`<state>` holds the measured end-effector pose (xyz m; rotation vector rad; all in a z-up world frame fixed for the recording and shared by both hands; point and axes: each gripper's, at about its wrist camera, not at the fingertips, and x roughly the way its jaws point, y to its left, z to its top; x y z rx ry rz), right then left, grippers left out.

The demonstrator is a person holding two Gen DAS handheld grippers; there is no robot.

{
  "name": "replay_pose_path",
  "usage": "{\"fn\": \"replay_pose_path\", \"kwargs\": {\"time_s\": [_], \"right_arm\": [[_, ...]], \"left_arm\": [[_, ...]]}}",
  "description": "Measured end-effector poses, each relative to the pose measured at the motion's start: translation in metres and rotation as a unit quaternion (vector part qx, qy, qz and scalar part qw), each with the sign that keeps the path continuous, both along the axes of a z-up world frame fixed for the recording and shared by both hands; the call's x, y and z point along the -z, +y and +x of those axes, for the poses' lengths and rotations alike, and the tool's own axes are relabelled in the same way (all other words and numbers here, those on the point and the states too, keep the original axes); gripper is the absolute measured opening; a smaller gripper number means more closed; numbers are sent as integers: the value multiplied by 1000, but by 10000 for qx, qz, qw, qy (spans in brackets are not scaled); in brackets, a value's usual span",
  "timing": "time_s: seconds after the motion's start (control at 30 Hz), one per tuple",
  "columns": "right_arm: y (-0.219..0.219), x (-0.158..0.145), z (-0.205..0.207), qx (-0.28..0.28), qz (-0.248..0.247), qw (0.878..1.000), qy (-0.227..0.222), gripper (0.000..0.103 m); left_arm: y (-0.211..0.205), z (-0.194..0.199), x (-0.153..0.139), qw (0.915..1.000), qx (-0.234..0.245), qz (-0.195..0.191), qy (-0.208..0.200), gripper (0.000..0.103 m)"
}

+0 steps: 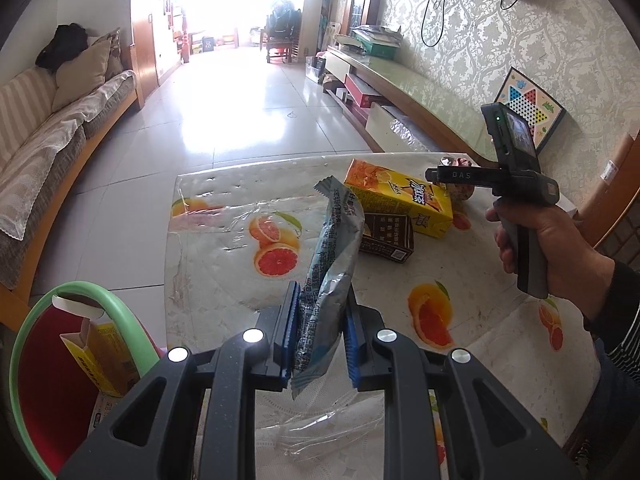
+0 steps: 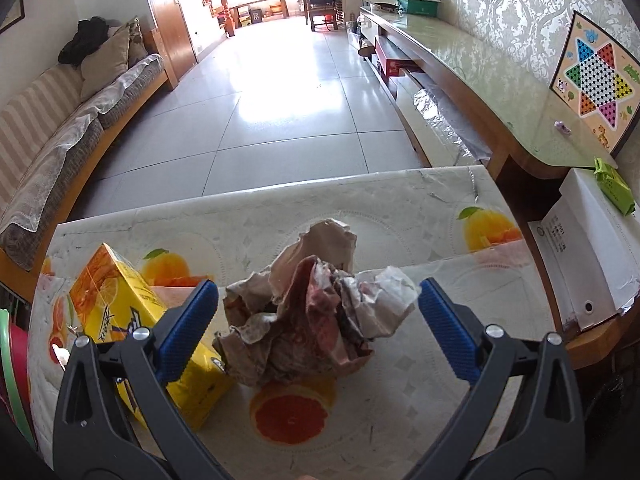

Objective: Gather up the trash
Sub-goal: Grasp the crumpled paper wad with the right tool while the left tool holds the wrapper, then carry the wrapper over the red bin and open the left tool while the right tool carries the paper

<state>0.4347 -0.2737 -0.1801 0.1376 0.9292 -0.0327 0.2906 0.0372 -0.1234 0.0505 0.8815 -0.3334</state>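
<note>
My left gripper [image 1: 320, 320] is shut on a silvery blue snack wrapper [image 1: 334, 248], held up above the table [image 1: 224, 272]. At the lower left stands a green-rimmed red bin [image 1: 44, 360] with a yellow box [image 1: 100, 356] inside. A yellow drink carton [image 1: 400, 200] and a small brown box [image 1: 386, 236] lie on the table. In the right wrist view my right gripper [image 2: 316, 296] stands open, its blue pads [image 2: 188, 324] on either side of a crumpled wad of paper [image 2: 308, 316]. The yellow drink carton [image 2: 132, 320] lies just left of that wad.
The table [image 2: 400, 208] has a fruit-print plastic cover. A hand [image 1: 544, 248] holds the right gripper's handle at the right. A sofa [image 1: 52, 152] runs along the left, a long low cabinet [image 2: 460, 64] along the right, and a white box [image 2: 596, 248] sits beside the table.
</note>
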Motion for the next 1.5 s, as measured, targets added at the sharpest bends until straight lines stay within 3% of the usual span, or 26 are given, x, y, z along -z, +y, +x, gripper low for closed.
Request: {"fn": "replay_pose_path", "kwargs": {"time_s": [0.07, 0.13, 0.2, 0.43, 0.7, 1.0, 1.23, 1.5], "right_arm": [[3, 4, 1, -50, -24, 10000, 60, 92], [8, 7, 0, -186, -48, 9998, 91, 74], [10, 5, -2, -235, -94, 9997, 52, 64], [14, -5, -10, -343, -340, 9988, -33, 42], [8, -34, -35, -362, -437, 9981, -241, 39], [21, -82, -100, -567, -460, 9952, -648, 39], [60, -119, -162, -1068, -396, 9892, -925, 39], [124, -136, -200, -1774, -232, 9787, -1011, 39]], "left_arm": [[1, -1, 0, 10000, 30, -30, 0, 18], [3, -1, -1, 10000, 18, -42, -7, 18], [5, -2, -1, 10000, -7, -29, -20, 18], [5, -8, -7, 9999, -15, -71, -95, 18], [16, -26, -21, 9994, -171, -214, -228, 18], [45, -57, -33, 9978, -472, -274, -370, 18], [80, -79, -39, 9941, -939, -314, -432, 18], [147, -91, -35, 9850, -1655, -225, -429, 18]]}}
